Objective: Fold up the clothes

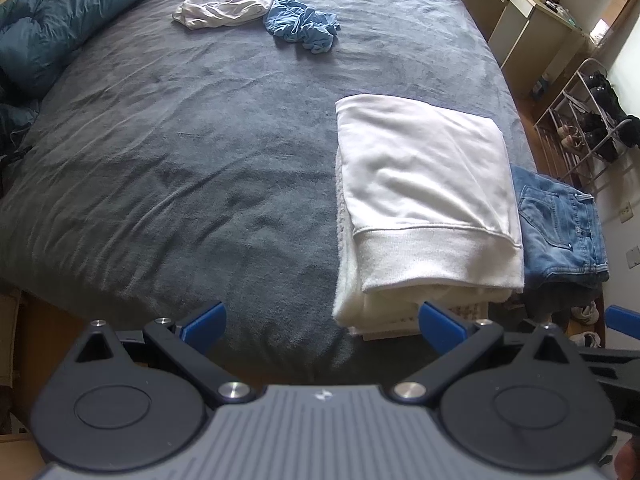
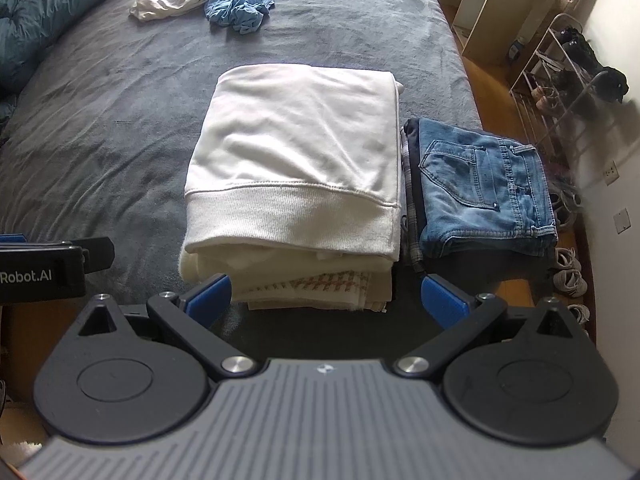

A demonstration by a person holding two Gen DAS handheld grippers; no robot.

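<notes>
The white sweatshirt point(image 2: 296, 152) lies folded on top of a pile of other folded pieces at the near edge of the bed point(image 1: 168, 152), its ribbed hem turned toward the cameras. It is probably put there so that finished pieces gather in one corner and the middle of the bed is free for folding. Just beside the sweatshirt, on its right, folded blue jeans point(image 2: 486, 188) top a second, lower pile; the two piles seem to touch.

Far beyond the sweatshirt, near the head of the bed, a crumpled pale garment point(image 1: 224, 10) and a crumpled blue garment point(image 1: 302, 22) lie touching each other, both unfolded. They look like the work left.

The left gripper point(image 1: 322, 320) hovers short of the sweatshirt's near left corner, its jaws wide apart and empty. The right gripper point(image 2: 326, 296) hangs just before the sweatshirt pile, jaws also spread and holding nothing. No basket or box is in view.
</notes>
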